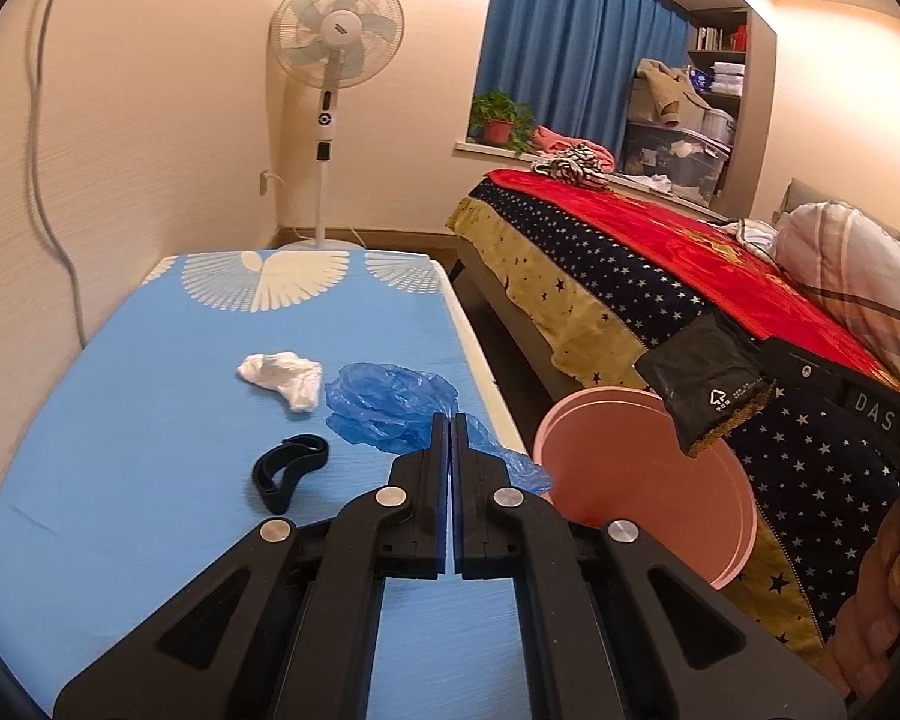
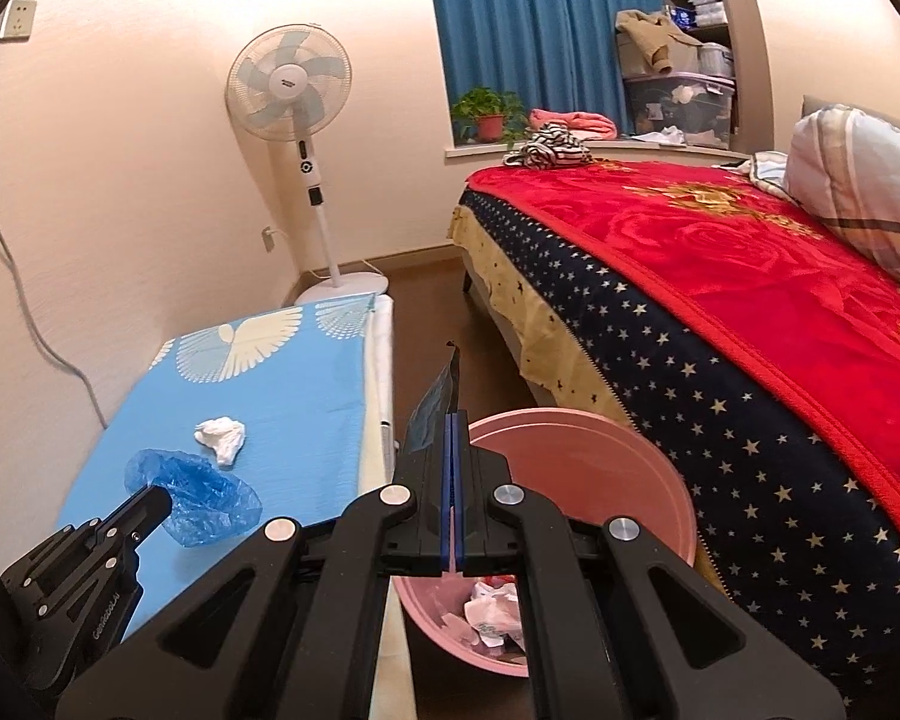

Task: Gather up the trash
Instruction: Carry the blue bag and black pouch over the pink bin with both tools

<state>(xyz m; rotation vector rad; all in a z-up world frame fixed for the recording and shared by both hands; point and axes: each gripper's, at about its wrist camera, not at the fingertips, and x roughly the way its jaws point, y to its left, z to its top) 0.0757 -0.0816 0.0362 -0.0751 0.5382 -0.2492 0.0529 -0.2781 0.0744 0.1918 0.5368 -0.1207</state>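
1. Far left, a cable (image 1: 48, 192) hanging down the wall; socket (image 2: 17, 19) high up in the right wrist view.
2. On the blue tabletop (image 1: 150, 372): crumpled tissue (image 1: 282, 377), black strap (image 1: 291, 468) nearer the camera, blue plastic bag (image 1: 390, 411) just right of the tissue.
3. Left gripper (image 1: 452, 420) with fingers pressed together over the near edge of the blue bag; whether pinching the plastic, cannot tell. Faint embossed lettering on its body in the right wrist view, not legible.
4. Behind the tabletop, a standing fan (image 1: 336, 30); small label on its hub, too small to read.
5. Pink bin (image 2: 600, 480) on the floor between tabletop and bed (image 2: 750, 276), crumpled white trash (image 2: 489, 609) at its bottom.
6. Right gripper (image 2: 453, 420) above the bin's near rim, fingers clamped on a black wrapper (image 1: 705, 387) held upright; white recycling mark with tiny text on it, unreadable.
7. "DAS" in white letters on the right gripper's body, left wrist view.
8. Right side: red blanket (image 2: 780, 252) over star-patterned cover, pillow (image 2: 858, 180), potted plant (image 2: 489, 114) on the sill, blue curtain (image 2: 540, 30), storage boxes (image 2: 678, 96).
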